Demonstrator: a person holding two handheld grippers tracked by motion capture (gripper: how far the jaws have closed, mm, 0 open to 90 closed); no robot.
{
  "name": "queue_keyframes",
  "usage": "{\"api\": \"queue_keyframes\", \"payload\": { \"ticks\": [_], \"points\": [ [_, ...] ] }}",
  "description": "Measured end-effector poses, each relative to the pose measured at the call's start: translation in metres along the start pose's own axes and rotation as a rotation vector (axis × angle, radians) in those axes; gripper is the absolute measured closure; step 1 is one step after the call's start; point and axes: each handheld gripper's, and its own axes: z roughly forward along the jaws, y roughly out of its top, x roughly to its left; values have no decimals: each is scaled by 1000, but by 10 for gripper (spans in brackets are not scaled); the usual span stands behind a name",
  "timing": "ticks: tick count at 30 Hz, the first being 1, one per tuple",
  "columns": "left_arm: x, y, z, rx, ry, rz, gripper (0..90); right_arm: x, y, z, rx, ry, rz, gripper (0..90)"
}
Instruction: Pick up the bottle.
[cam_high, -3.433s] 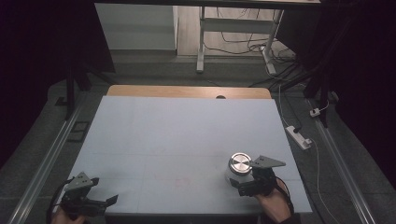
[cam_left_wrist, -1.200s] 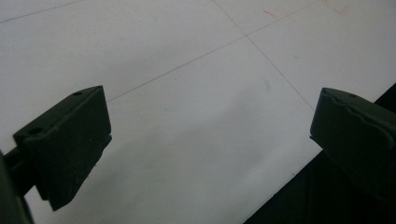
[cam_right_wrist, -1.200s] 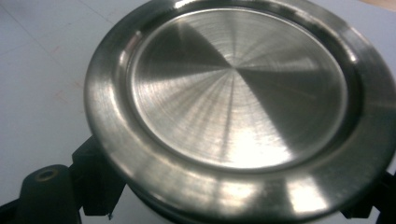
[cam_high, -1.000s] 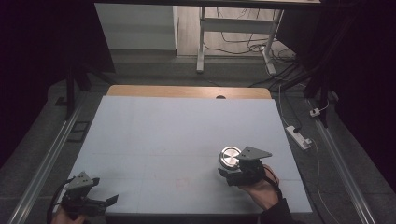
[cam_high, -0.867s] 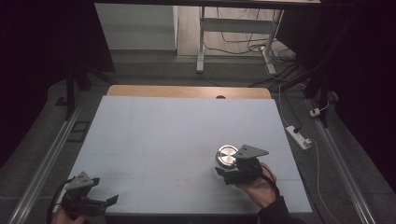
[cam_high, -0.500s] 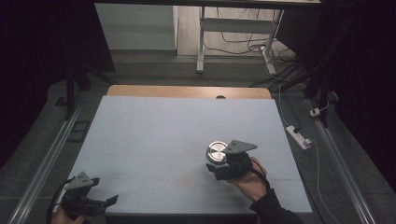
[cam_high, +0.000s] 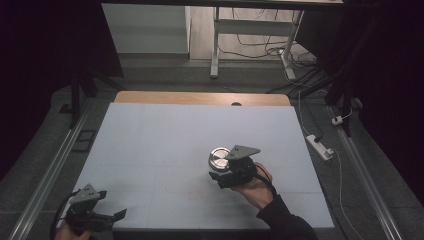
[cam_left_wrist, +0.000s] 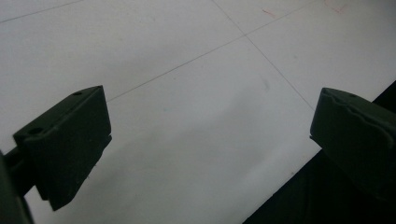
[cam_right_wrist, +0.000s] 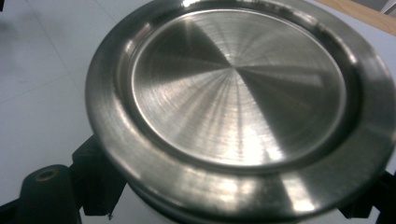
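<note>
A: R hand (cam_high: 252, 187) pose?
B: Forearm in from bottom edge, angled up-left; right gripper (cam_high: 220, 172) clamps steel lid (cam_high: 219, 158) mid-right on table (cam_high: 165, 135).
A: L?
B: Left gripper (cam_high: 112, 217) at near-left corner, jaws wide. No legible writing.

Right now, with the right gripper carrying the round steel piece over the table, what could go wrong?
The right gripper grips the steel disc below its wide rim; the jaws show just at its lower sides, so smooth metal might slip or tilt. The disc blocks most of that camera's sight, so setting it down on the table may be imprecise. The left gripper sits open at the near table edge, too far to help.
</note>
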Motion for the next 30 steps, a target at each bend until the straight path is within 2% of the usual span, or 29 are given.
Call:
{"api": "queue_keyframes", "payload": {
  "ticks": [7, 18, 30],
  "points": [
    [0, 0, 0, 3, -3, -1, 0, 3, 7, 11, -2, 30, 4, 151],
    [1, 0, 0, 3, -6, -1, 0, 11, 19, 28, 10, 55, -42, 151],
    [1, 0, 0, 5, -9, -2, 0, 20, 26, 38, 12, 73, -58, 151]
  ]
}}
